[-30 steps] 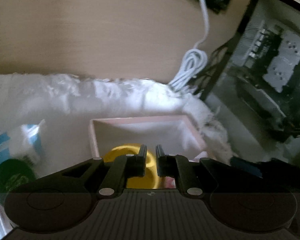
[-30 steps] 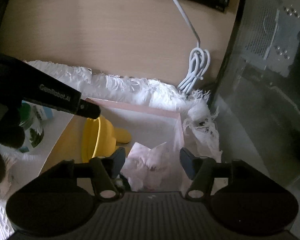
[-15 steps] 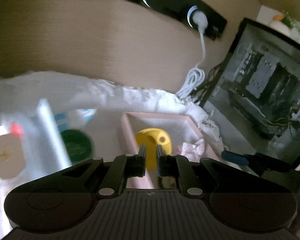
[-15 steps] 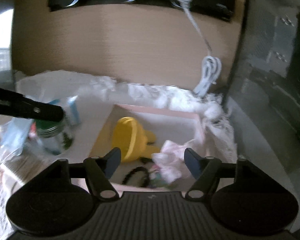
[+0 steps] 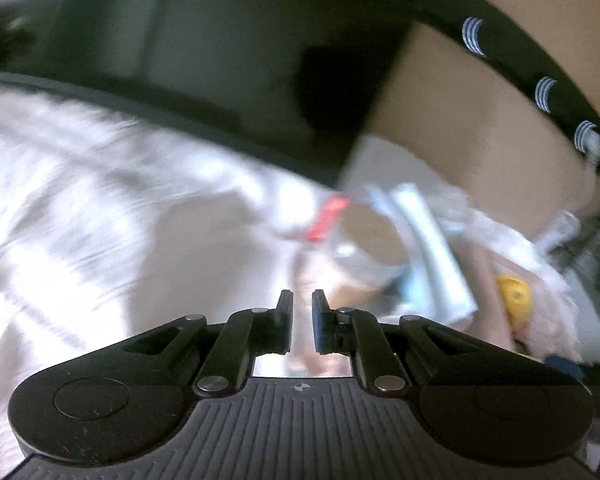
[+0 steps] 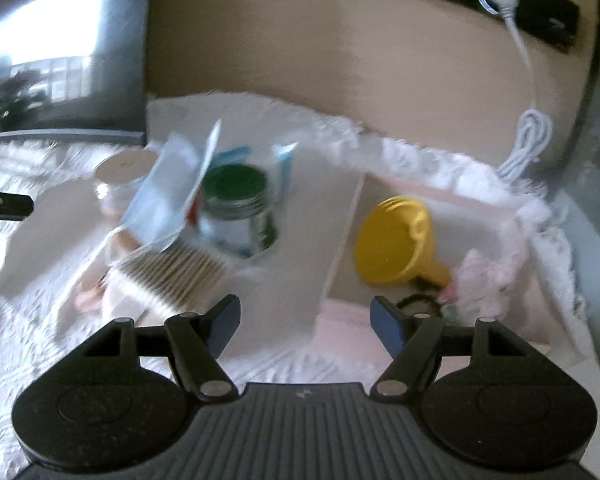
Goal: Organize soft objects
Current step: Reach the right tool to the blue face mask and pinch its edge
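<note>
Right wrist view, right claw [image 6: 304,320] spread wide and empty at lower centre, pink soft cloth [image 6: 486,280] inside pink tray [image 6: 432,196] at right beside yellow funnel [image 6: 396,240], left claw [image 5: 301,322] nearly closed, holding nothing.

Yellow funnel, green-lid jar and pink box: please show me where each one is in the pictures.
Yellow funnel [image 6: 392,240]: right wrist view, on the wide cone.
Green-lid jar [image 6: 236,184]: right wrist view, on the green lid.
Pink box [image 6: 342,326]: right wrist view, on the near wall.

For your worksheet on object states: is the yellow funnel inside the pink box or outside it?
Inside. The yellow funnel lies on its side within the pink box walls.
</note>
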`<state>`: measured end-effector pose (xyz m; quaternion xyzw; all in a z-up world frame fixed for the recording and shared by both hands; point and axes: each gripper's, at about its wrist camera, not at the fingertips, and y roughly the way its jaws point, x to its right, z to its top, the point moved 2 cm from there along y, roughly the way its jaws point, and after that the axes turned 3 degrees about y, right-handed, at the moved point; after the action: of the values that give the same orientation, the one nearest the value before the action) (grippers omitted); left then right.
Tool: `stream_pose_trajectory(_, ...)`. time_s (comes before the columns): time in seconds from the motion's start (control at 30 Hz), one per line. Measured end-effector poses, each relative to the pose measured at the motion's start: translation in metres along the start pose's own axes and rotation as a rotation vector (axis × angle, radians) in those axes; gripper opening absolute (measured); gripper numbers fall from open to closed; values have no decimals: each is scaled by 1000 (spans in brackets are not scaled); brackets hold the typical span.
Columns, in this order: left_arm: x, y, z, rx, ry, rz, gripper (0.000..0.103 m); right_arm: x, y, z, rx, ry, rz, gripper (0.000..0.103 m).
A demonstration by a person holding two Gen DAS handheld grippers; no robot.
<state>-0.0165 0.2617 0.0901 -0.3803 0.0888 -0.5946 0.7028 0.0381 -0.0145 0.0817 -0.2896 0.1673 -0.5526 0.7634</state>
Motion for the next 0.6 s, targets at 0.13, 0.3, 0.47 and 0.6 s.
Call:
stream_pose_trajectory(0.13,-21,-6,-9,-23,-33,55,11,-13,2,-9,-20,-36,24,72)
stream_pose_trajectory(0.3,-26,-6,-18,-59,-21,11,11,-26,0,-19,-28,-63,42,73)
stream_pose_trajectory(0.47,-11,3,-29,-92,10,-93,11,-34,4,-19,-40,-77,59,73)
stream_pose_trajectory(0.6,11,8,-25,-97,58,-188,11,-37,0,-18,-39,-76,75,73)
